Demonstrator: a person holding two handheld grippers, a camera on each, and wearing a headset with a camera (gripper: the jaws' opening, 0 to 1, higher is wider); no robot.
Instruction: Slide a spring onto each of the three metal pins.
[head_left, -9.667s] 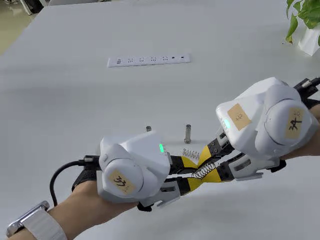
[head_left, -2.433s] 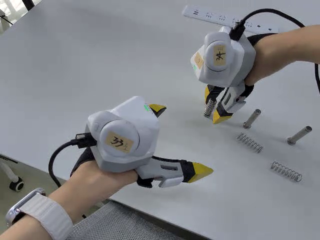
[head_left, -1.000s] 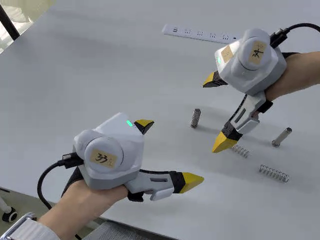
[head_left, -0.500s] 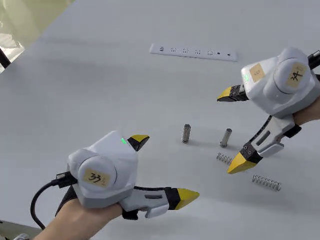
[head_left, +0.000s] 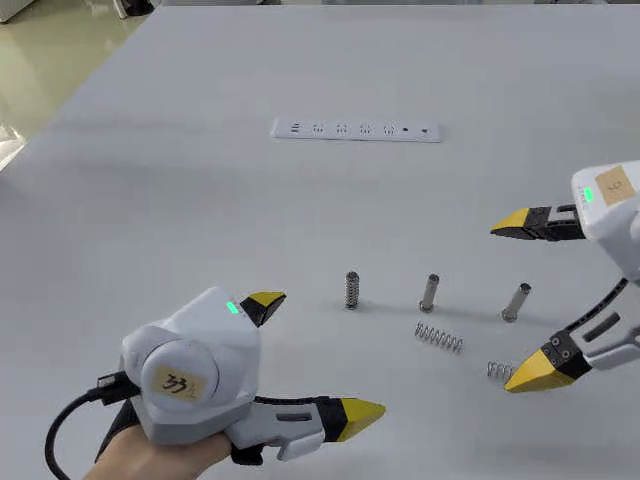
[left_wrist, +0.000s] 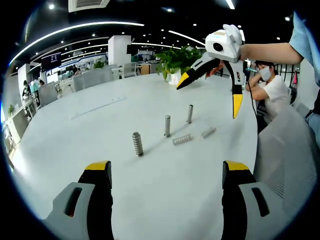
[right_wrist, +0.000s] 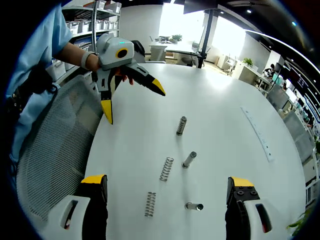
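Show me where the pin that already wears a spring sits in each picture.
Head view: sprung pin, mid-picture, leftmost of the three pins.
Left gripper view: sprung pin, left of centre, nearest the jaws.
Right gripper view: sprung pin, above centre, farthest of the pins.
Shared landmark: the bare pin next to it.

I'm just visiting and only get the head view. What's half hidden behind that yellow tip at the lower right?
Observer: A second loose spring; the right gripper view shows it whole, lying flat on the table.
Operator: Who holds that right tool?
Observer: The left gripper view shows the right tool on an arm in a light blue sleeve.
Operator: Anything else on the table?
Observer: A potted plant at its far edge, in the left gripper view.
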